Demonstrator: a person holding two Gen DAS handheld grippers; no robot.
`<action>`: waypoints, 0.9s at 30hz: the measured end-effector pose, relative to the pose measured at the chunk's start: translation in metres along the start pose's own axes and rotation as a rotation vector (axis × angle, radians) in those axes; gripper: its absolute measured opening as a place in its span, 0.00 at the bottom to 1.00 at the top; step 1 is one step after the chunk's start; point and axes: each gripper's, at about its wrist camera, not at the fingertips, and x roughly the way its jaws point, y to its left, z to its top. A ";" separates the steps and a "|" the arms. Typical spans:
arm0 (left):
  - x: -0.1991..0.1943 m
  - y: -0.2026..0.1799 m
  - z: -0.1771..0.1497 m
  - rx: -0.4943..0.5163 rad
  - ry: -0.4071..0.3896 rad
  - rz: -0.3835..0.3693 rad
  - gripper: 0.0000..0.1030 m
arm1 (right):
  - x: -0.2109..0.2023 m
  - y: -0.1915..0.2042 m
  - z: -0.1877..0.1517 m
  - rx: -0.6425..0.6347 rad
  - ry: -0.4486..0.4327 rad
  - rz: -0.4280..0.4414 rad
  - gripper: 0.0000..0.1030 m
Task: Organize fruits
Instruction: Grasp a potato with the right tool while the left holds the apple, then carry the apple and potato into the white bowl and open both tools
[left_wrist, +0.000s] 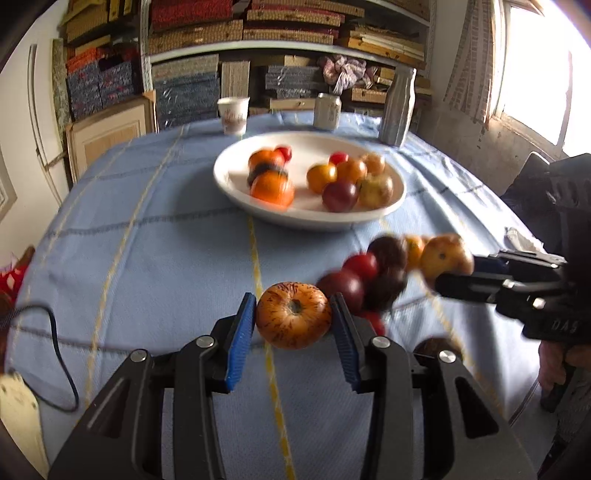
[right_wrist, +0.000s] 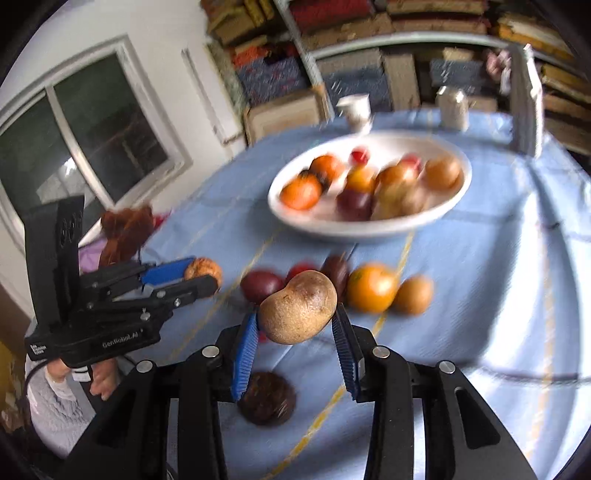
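My left gripper (left_wrist: 293, 314) is shut on a streaked orange-yellow apple (left_wrist: 293, 320), held just above the blue tablecloth. The right wrist view shows that gripper (right_wrist: 201, 275) at the left with the apple (right_wrist: 205, 268) between its pads. My right gripper (right_wrist: 297, 325) is shut on a brown kidney-shaped fruit (right_wrist: 297, 308); in the left wrist view it (left_wrist: 454, 273) comes in from the right with that fruit (left_wrist: 445, 258). Several loose fruits lie between them: dark plums (left_wrist: 388, 254), an orange (right_wrist: 371, 288). A white bowl (left_wrist: 310, 221) (right_wrist: 369, 230) beyond holds several oranges and plums.
A dark brown round fruit (right_wrist: 266, 402) lies under my right gripper. A paper cup (left_wrist: 232, 114), a can (left_wrist: 327, 110) and a grey vase (left_wrist: 400, 107) stand at the table's far edge. A black cable (left_wrist: 55, 350) crosses the left side. Stacked boxes fill the shelves behind.
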 end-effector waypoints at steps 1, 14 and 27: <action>-0.001 -0.002 0.010 0.010 -0.006 0.007 0.40 | -0.008 -0.005 0.011 0.006 -0.019 -0.007 0.39; 0.073 -0.013 0.130 -0.032 -0.049 0.018 0.39 | 0.015 -0.071 0.136 0.078 -0.144 -0.187 0.39; 0.146 -0.004 0.147 -0.088 0.015 0.004 0.48 | 0.112 -0.113 0.160 0.128 -0.060 -0.208 0.53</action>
